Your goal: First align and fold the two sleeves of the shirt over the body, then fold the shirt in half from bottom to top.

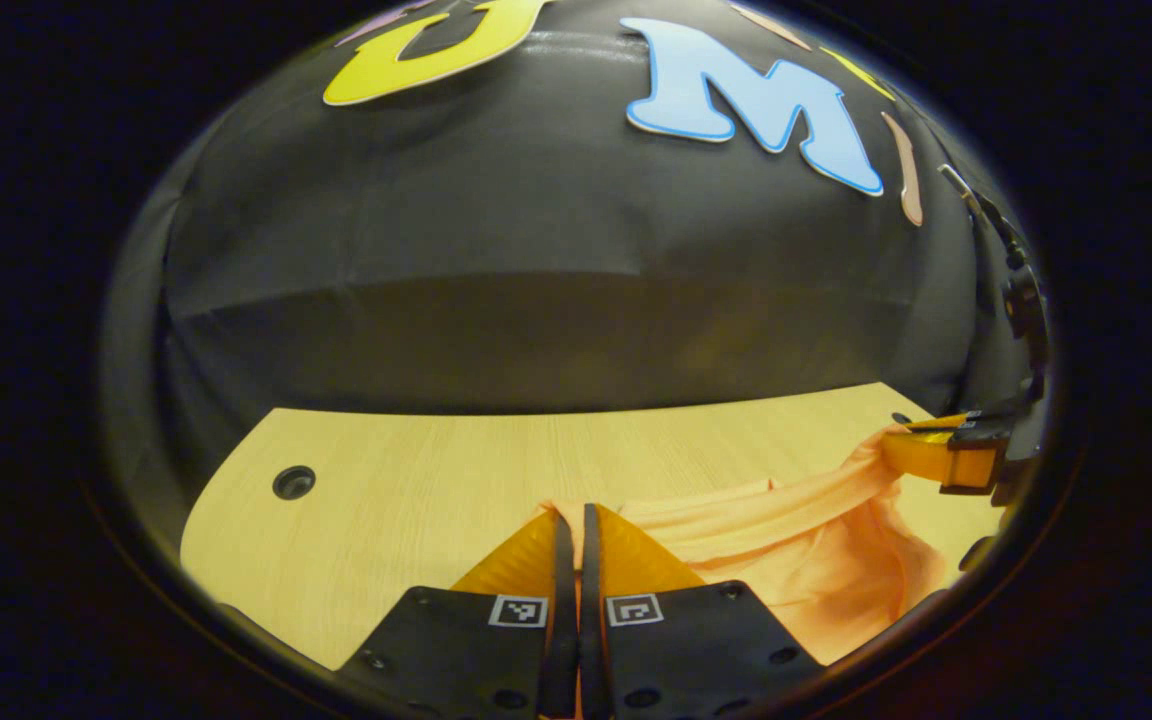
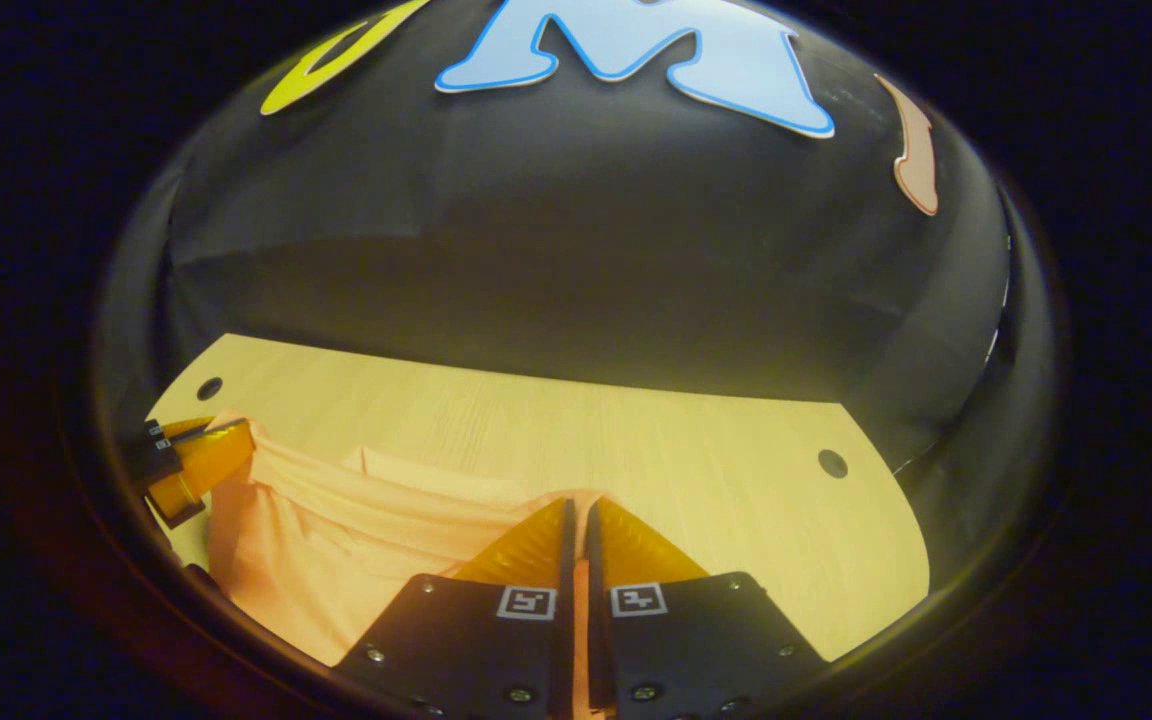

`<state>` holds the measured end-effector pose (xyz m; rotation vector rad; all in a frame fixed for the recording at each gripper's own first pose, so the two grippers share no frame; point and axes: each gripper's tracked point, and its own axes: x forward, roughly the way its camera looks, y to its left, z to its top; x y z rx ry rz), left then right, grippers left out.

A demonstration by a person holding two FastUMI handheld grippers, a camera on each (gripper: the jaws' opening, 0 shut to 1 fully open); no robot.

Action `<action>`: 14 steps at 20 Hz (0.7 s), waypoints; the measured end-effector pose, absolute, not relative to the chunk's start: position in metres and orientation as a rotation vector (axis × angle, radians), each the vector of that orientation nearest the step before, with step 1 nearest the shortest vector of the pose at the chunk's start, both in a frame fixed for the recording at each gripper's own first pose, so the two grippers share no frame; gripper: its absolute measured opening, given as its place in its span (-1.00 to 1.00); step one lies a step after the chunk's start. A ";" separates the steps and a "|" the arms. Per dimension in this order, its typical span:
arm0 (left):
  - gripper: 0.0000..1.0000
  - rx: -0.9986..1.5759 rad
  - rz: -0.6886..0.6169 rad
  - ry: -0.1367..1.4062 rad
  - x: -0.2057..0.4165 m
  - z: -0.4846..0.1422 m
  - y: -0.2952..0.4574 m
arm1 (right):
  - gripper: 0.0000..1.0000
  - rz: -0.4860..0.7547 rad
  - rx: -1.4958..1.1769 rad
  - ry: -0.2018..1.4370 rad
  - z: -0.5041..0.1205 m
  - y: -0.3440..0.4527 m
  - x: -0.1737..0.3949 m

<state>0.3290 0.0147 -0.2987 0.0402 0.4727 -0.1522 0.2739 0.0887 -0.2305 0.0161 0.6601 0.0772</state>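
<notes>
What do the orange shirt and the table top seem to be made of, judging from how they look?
The shirt looks like a thin, soft knit fabric, matte: it hangs in loose folds between the left gripper and the right gripper. The exact fibre cannot be told. The table looks like light wood or a wood-pattern laminate, smooth with a slight sheen: fine straight grain lines run across it.

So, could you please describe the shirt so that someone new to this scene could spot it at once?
Look at the pale wooden table before the black cloth wall. The shirt is the soft peach-orange cloth hanging bunched above it, stretched between the left gripper and right gripper, both shut on its edge.
</notes>
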 end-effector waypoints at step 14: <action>0.31 0.075 -0.133 0.446 0.282 -0.264 0.010 | 0.38 0.100 0.048 0.622 -0.205 0.081 0.230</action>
